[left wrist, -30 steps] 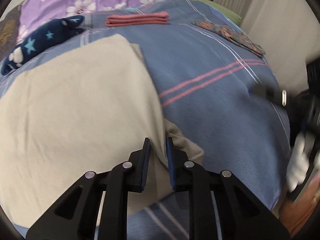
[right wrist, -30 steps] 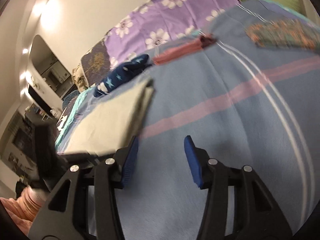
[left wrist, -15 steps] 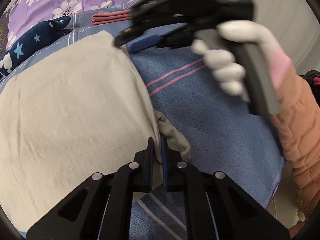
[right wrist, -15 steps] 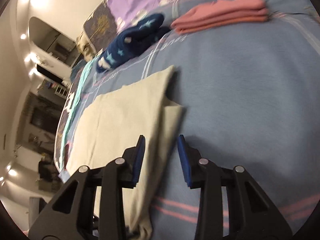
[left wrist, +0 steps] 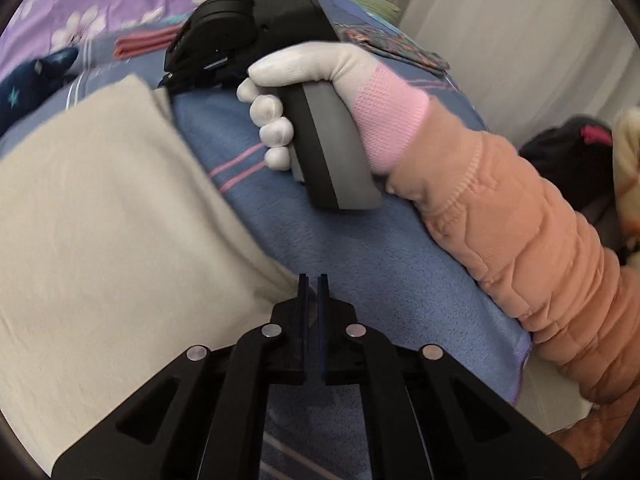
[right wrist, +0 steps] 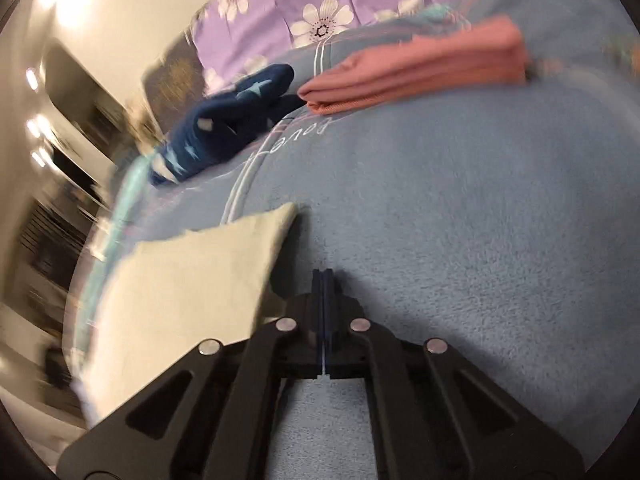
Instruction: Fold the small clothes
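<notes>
A beige cloth (left wrist: 100, 220) lies flat on the blue blanket (left wrist: 360, 260). My left gripper (left wrist: 314, 280) is shut on its near right edge, which runs straight into the fingertips. A white-gloved hand (left wrist: 304, 64) holds my right gripper (left wrist: 168, 80) at the cloth's far right corner. In the right wrist view the right gripper (right wrist: 322, 273) is fully shut and rests on the blanket just right of the beige cloth (right wrist: 192, 280). No fabric shows between its pads.
At the back lie a folded pink cloth (right wrist: 420, 68), navy star-print socks (right wrist: 224, 124) and a patterned cloth (left wrist: 400, 46). Purple floral bedding (right wrist: 320, 0) is behind them. An orange sleeve (left wrist: 520, 220) crosses the blanket's right side, where the bed edge (left wrist: 520, 360) drops off.
The right hand swept in from the right to the cloth's far corner and its jaws closed. The left jaws closed on the cloth's near edge, and the left view shifted slightly.
</notes>
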The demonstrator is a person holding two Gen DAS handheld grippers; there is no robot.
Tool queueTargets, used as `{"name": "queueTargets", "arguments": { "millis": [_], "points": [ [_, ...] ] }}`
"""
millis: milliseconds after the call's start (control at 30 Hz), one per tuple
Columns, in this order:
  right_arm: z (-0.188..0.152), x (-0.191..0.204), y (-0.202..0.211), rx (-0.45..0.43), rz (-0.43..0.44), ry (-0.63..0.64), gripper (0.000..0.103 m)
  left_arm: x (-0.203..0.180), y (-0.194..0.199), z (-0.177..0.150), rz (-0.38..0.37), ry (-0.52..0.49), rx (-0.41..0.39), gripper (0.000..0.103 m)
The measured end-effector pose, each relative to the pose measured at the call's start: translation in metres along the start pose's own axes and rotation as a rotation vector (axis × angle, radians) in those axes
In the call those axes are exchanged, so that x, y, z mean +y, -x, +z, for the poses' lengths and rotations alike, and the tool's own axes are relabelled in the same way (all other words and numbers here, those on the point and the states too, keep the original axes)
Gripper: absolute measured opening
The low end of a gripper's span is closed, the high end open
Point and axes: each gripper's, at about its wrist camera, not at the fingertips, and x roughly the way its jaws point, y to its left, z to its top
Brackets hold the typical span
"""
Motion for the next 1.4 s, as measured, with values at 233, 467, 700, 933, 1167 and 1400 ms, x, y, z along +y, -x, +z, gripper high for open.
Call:
{"name": "queueTargets", "arguments": {
  "millis": [233,467,700,933,1167,1400],
  "points": [
    [-0.008,0.025,0.051,-0.006,0.041,0.111,0.009,-0.011,0.016,0.001,0.056,-0.031,0.008,0.022],
    [-0.049,0.05,0.039,0.148,0.017,0.231,0.036,-0.02,0.005,-0.005,0.176,-0.083,0.031,0.038],
    [-0.051,0.034,0.038,0.105,-0.035,0.162,0.016,-0.017,-0.004,0.0,0.076,-0.126,-0.016,0.021],
    [-0.059,0.058,0.066,0.008,-0.099,0.193,0.007,-0.01,0.006,-0.005,-0.023,-0.079,-0.037,0.021],
    [-0.106,0.072,0.04,0.113,-0.208,0.362,0.012,0.001,0.047,-0.026,-0.044,-0.039,-0.086,0.027],
    [-0.103,0.082,0.071,0.006,-0.377,0.257,0.013,0.102,0.136,-0.083,0.163,0.184,-0.257,0.038]
  ]
}}
